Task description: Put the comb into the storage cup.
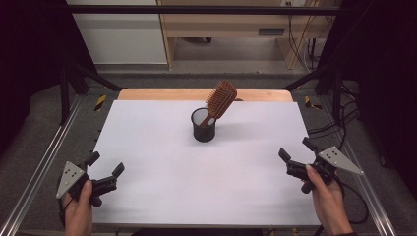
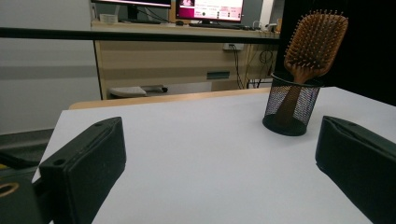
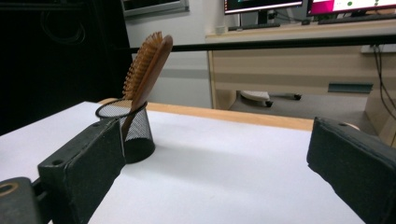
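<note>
A white table (image 1: pixel 196 187) fills the middle of the frame. At lower left, the left gripper (image 1: pixel 104 169) rests with jaws apart. Upper centre, a brush (image 1: pixel 221 100) leans in a mesh cup (image 1: pixel 203 129). At lower right, the right gripper (image 1: pixel 295 154) holds its jaws apart.

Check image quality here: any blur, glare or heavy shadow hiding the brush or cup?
High view: even light, the brush and cup are sharp, with a soft shadow to the right of the cup; dark surroundings. Left gripper view: the near jaws are blurred, the brush is clear, and the monitors glare slightly. Right gripper view: the jaws are soft, and the cup casts a faint shadow.
</note>
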Motion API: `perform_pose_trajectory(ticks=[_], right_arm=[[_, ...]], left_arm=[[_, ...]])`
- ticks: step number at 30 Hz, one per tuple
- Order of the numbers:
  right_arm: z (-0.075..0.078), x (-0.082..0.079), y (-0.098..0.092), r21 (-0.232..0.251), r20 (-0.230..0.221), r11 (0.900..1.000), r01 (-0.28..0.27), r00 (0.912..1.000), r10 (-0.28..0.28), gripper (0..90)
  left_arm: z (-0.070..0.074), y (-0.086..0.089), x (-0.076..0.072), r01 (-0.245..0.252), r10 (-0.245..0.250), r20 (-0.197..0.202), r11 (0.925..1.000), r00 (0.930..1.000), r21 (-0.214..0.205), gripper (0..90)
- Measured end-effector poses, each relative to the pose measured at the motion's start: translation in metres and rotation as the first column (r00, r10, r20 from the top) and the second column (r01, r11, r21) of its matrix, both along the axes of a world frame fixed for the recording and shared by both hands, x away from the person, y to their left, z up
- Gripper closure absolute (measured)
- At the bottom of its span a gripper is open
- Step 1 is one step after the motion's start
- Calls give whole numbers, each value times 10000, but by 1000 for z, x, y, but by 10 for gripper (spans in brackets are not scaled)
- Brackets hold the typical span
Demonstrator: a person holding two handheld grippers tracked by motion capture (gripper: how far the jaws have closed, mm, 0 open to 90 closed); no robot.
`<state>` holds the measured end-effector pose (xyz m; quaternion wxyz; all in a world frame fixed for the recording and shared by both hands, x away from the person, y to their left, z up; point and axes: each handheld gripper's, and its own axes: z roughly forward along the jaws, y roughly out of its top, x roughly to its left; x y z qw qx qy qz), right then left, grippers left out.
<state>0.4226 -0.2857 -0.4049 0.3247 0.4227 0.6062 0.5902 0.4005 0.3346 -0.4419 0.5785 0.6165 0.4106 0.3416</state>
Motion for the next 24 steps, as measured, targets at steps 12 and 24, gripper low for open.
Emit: perform_pose_trajectory(ticks=[12, 24], right_arm=[[-20, -6, 6, -302, -481, 9991, -314, 9984, 299, 33], [-38, -10, 19, -407, -815, 9969, -668, 9947, 633, 40]], left_arm=[[1, -2, -1, -12, 12, 37, 10000, 10000, 11, 21], [0, -2, -1, 95, -94, 69, 9999, 9999, -74, 20]])
